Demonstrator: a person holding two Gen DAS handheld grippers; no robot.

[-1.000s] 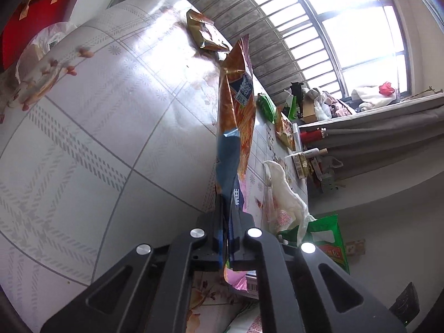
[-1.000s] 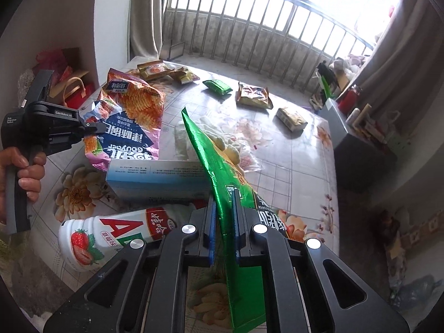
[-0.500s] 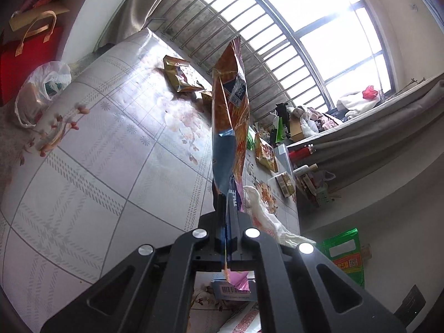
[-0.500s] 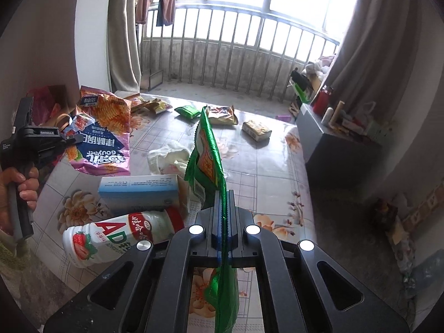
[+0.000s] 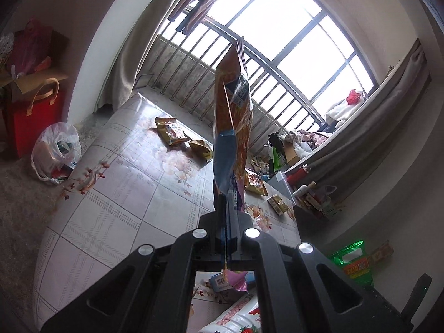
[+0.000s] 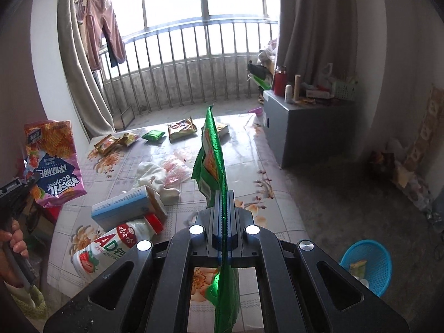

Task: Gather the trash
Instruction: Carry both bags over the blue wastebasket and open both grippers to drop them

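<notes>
Left gripper (image 5: 227,208): jaws clamping an orange-and-blue snack bag (image 5: 231,127) reading "GOUYOER".
Right gripper (image 6: 223,208): jaws pinching a green wrapper (image 6: 212,155).
Floor edge: blue basket (image 6: 369,263) sitting beside the patterned mat (image 6: 249,172).

Grey metal cabinet (image 6: 305,127) sits w/ a red flask (image 6: 279,84) and cardboard tube (image 6: 297,86) on top. Pink clothes (image 6: 100,36) hang far left of cabinet, by beige curtain (image 6: 75,63). Red paper gift bag w/ tan handles (image 5: 33,113) stands across the room from cabinet.
</notes>
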